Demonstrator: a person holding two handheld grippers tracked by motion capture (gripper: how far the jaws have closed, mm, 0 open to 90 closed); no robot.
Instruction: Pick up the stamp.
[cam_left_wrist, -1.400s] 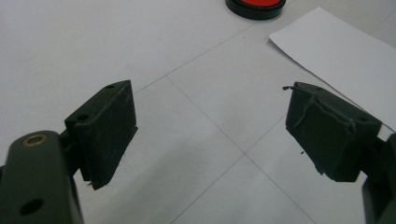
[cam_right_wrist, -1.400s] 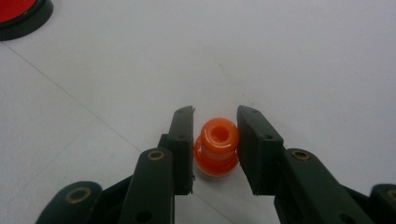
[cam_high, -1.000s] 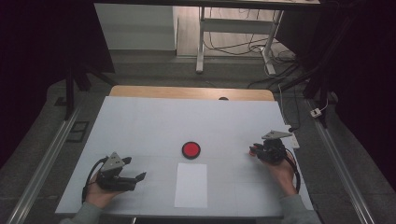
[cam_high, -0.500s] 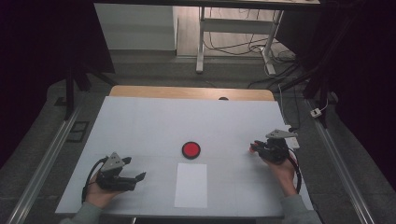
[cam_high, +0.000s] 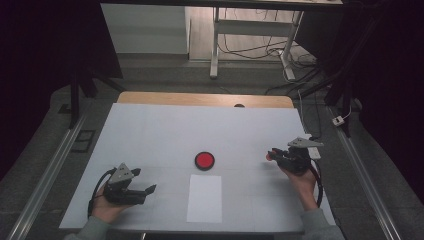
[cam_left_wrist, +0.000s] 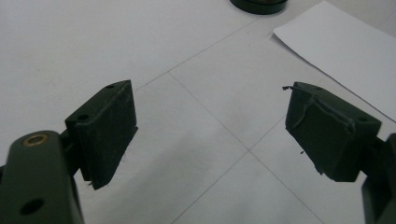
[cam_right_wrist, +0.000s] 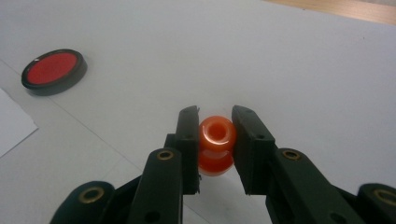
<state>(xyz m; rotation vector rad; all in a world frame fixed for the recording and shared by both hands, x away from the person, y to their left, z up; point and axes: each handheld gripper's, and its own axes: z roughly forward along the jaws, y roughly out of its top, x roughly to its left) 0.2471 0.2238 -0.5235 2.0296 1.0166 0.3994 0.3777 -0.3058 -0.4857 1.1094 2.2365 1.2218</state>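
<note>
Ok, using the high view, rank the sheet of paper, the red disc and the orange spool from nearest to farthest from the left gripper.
1. Sheet of paper, just to the right of the left gripper.
2. Red disc, beyond the paper, mid-table.
3. Orange spool, far right, clamped in the right gripper.

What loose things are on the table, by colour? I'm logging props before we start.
Red: 1, the black-rimmed red disc
Orange: 1, the orange spool, clamped in the right gripper
White: 1, the paper sheet
Total: 3
</note>
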